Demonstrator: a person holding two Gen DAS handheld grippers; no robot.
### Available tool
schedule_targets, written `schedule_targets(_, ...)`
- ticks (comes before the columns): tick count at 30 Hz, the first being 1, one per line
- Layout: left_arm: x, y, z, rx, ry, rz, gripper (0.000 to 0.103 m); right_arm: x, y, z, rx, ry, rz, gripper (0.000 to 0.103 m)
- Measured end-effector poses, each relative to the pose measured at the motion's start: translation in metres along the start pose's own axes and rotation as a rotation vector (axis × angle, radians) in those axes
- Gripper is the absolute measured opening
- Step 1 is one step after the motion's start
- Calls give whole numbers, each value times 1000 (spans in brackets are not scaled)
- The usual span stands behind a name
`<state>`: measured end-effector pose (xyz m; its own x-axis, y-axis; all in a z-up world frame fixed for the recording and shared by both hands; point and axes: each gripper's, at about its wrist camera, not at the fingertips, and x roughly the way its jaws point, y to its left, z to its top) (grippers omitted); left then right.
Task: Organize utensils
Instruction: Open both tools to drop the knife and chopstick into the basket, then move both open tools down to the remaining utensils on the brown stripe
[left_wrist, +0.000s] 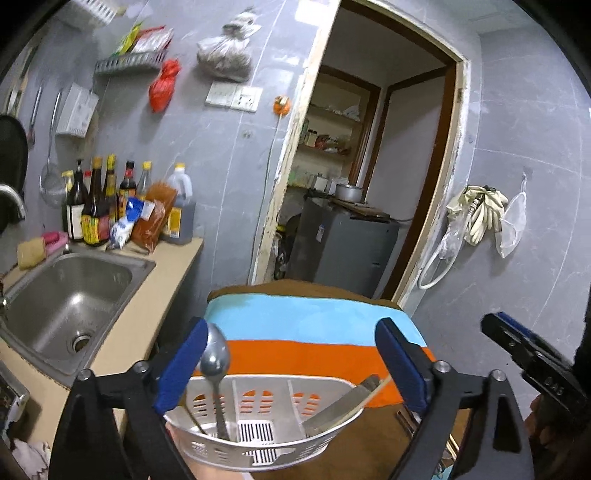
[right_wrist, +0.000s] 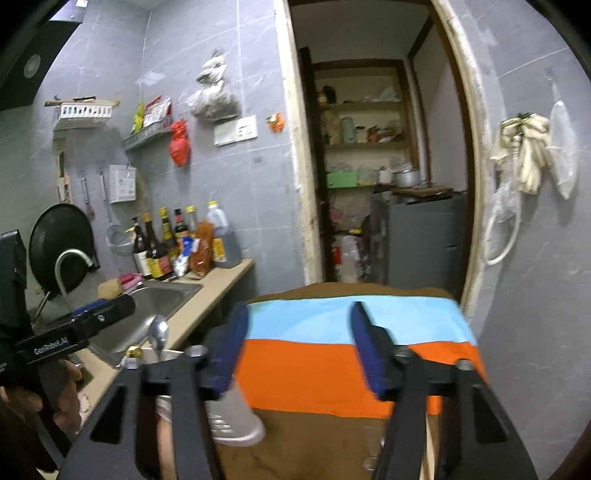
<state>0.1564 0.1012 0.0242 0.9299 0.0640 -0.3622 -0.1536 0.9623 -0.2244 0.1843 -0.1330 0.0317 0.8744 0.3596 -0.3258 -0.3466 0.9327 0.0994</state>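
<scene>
Both the left gripper (left_wrist: 291, 365) and right gripper (right_wrist: 299, 350) gape empty above the utensil basket (left_wrist: 258, 439)

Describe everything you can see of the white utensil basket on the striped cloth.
The utensil basket looks like white plastic, curved, with slotted walls, inner dividers and a slotted drain panel in its floor. It sits upright on the striped cloth, between the open fingers of the left tool, which do not touch it. A metal spoon stands in its left compartment, bowl up; a flat metal utensil leans in the right one.
</scene>
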Motion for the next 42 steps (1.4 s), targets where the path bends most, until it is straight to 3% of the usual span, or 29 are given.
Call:
schedule_targets(3, -5, -16, -1, 30, -23, 5, 101, -16, -16, 4, -7, -23, -39, 83)
schedule_targets(8, -6, -48, -6, 81, -49, 12, 102, -38, -42, 6, -25, -55, -94, 102)
schedule_targets(22, 8, -131, -45, 146, -6, -33, 102, -53, -134, -17, -6, 1, -167, 102)
schedule_targets(31, 45, -166, -94, 154, 118, -32, 102, -25, -184, -58, 33, 92, -165, 102)
schedule_targets(40, 99, -166, -133, 95, 362, -50, 102, 26, -216, -109, 112, 237, -77, 101)
schedule_targets(42, 109, -164, -140, 79, 403, -61, 100, 36, -220, -120, 128, 273, -60, 96)
